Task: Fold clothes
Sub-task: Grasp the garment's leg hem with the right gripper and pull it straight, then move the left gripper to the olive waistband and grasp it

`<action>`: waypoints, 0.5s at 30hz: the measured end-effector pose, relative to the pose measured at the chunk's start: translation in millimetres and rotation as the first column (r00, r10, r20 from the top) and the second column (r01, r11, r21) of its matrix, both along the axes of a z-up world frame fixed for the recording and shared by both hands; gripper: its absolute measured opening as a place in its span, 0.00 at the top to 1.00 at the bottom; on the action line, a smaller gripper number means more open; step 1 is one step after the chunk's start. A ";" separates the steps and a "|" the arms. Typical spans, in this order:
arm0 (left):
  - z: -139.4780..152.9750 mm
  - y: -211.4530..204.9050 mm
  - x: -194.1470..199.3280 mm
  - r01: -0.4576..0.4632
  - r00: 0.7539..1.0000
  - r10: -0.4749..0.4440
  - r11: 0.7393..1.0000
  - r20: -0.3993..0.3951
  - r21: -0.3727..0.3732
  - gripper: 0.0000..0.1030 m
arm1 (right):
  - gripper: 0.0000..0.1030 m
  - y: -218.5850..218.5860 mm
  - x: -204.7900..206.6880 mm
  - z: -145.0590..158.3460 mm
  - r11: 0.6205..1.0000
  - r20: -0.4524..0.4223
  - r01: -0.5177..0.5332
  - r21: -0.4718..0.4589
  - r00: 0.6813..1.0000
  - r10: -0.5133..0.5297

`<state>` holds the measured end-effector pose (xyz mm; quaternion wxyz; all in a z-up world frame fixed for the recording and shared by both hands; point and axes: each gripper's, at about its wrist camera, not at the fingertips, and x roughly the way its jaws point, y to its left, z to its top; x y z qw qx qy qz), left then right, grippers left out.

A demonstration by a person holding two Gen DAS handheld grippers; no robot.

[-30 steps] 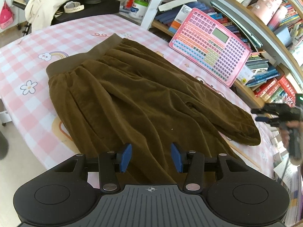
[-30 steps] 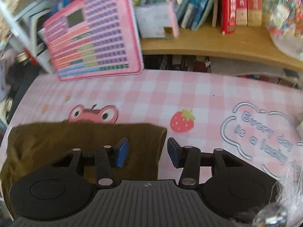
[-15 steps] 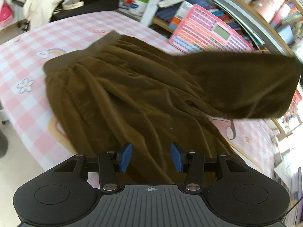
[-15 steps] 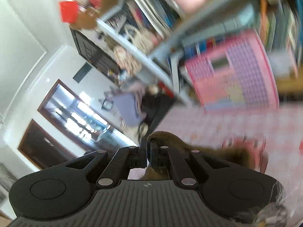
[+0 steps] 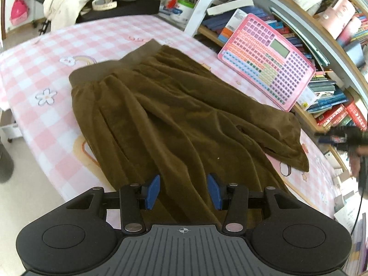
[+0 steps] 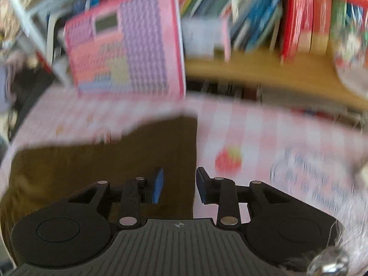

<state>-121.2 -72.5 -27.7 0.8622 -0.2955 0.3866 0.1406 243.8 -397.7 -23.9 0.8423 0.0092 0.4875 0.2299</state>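
Inspecting the left wrist view, we find the brown skirt [image 5: 174,115] spread on the pink checked table [image 5: 53,124], waistband [image 5: 115,63] at the far end, one hem corner [image 5: 287,138] folded back over the cloth. We note the left gripper [image 5: 183,192] hovering over the near hem, pads apart, nothing between them; its body hides the nearest edge of the skirt. At the right border we make out the right gripper [image 5: 338,136], blurred and cut off by the frame, so its fingers cannot be judged from here. We turn to the right wrist view, which is heavily smeared. We still see its pads [image 6: 157,185] spread, empty, above the skirt's edge. A pink keypad toy [image 5: 269,59] leans on the bookshelf [image 5: 322,124] beyond. We cannot read the blurred lettering [image 6: 322,179] printed on the table.
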 end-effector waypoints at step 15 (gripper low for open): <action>5.4 -16.0 24.5 0.112 0.993 -0.113 0.993 0.028 0.031 0.56 | 0.94 -4.5 -56.7 9.6 0.999 0.134 -0.021 -0.026 0.991 0.024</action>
